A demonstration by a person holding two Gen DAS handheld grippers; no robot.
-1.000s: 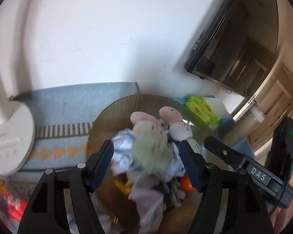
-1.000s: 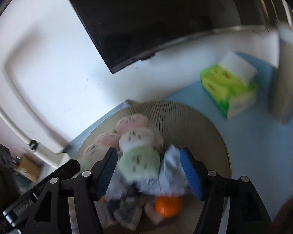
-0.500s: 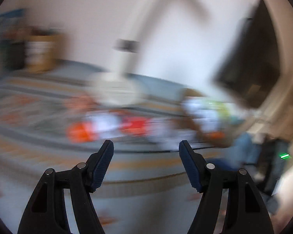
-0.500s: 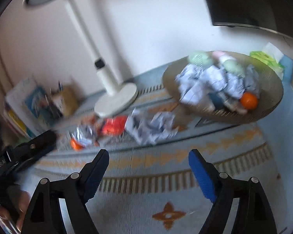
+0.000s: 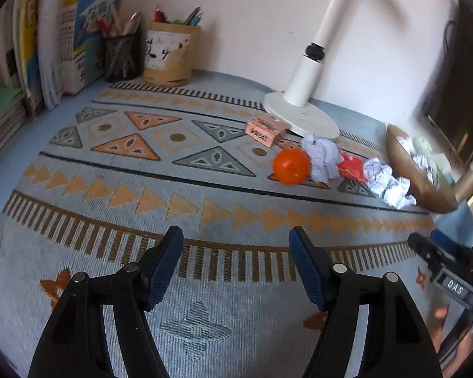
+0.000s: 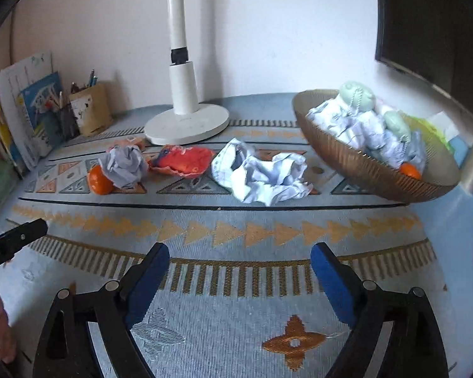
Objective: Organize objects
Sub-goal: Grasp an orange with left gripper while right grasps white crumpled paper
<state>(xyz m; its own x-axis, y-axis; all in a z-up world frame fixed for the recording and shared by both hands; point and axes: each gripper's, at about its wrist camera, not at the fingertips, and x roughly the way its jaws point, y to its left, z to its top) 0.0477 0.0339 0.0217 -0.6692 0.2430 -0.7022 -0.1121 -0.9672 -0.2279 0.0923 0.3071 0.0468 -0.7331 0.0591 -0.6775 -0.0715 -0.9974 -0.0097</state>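
One patterned mat (image 6: pixel 236 220) covers nearly all of the desk, blue-grey with orange triangles and a fringe of dark bars, and everything else sits on it or along its far edge. Next in size is the white lamp (image 6: pixel 186 119), its round base standing at the back against the wall, with a dark monitor (image 6: pixel 432 25) filling the upper right corner. A ribbed brown bowl (image 6: pixel 362 163) rests at the right end of the mat, piled with crumpled paper, pale green and pink plush toys (image 6: pixel 356 94) and one orange. At the left end, books (image 5: pixel 56 47) lean upright beside a black mesh pen cup (image 5: pixel 123 56) and a tan pen holder (image 5: pixel 170 53). Between lamp and bowl lies a row of loose things: a large crumpled white sheet (image 6: pixel 261 173) just beside the bowl, a flattened red wrapper (image 6: pixel 183 160), a balled-up paper (image 6: pixel 123 163) touching an orange ball (image 5: pixel 291 166), and a small pink box (image 5: pixel 265 127) against the lamp base. The left gripper (image 5: pixel 236 242) hangs over the near fringe of the mat with its blue pads parted and nothing between them, well short of the row. The right gripper (image 6: pixel 239 258) hovers likewise over the fringe, its jaws spreading wider at this moment, also bare of any object.
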